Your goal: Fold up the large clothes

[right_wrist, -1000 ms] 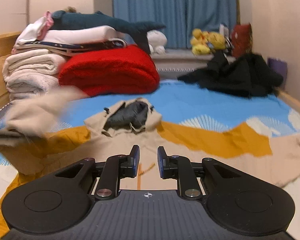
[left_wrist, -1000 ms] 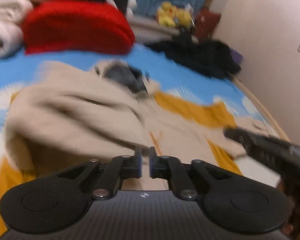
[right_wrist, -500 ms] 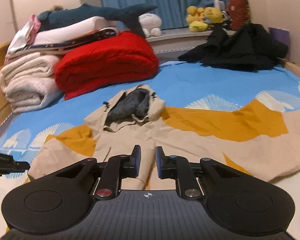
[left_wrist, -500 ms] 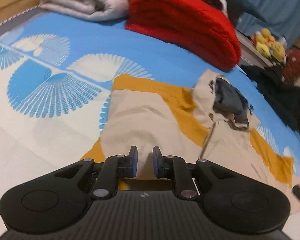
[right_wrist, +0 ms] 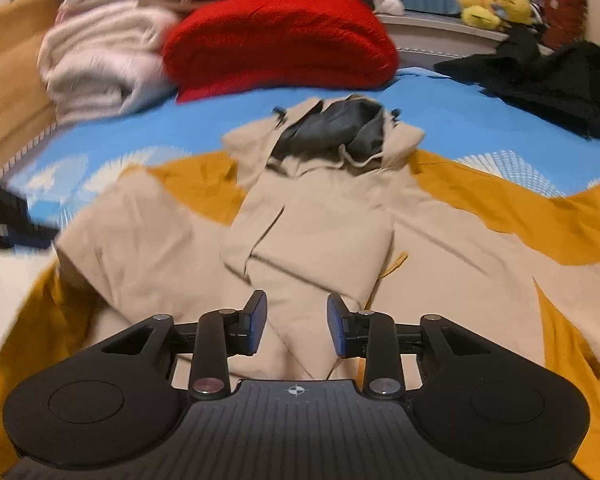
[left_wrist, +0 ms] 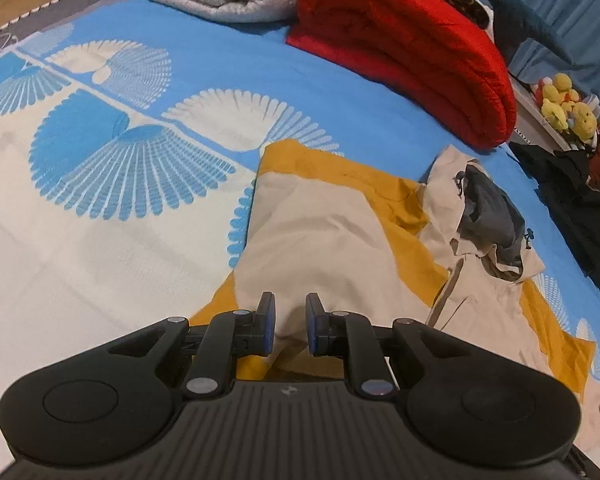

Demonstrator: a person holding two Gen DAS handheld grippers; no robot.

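Beige-and-mustard hooded cotton jacket (right_wrist: 324, 240) lies spread on the blue fan-patterned bed cover (left_wrist: 220, 68), one sleeve folded in. Left claw (left_wrist: 290, 322) — narrow gap, gripping nothing; right claw (right_wrist: 297, 320) has just been opening, empty. Next, I judge: grasp the other sleeve.

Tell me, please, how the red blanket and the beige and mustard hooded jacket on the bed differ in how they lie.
The red blanket is folded into a thick, tidy bundle; the hooded jacket lies spread low, only partly folded, its left-hand sleeve laid in over the body. The blanket sits at the far end beside a pale folded blanket; the jacket lies near, just beyond both grippers. The blanket is one colour; the jacket is beige and mustard with a dark hood lining. Both rest on the blue patterned bedspread.
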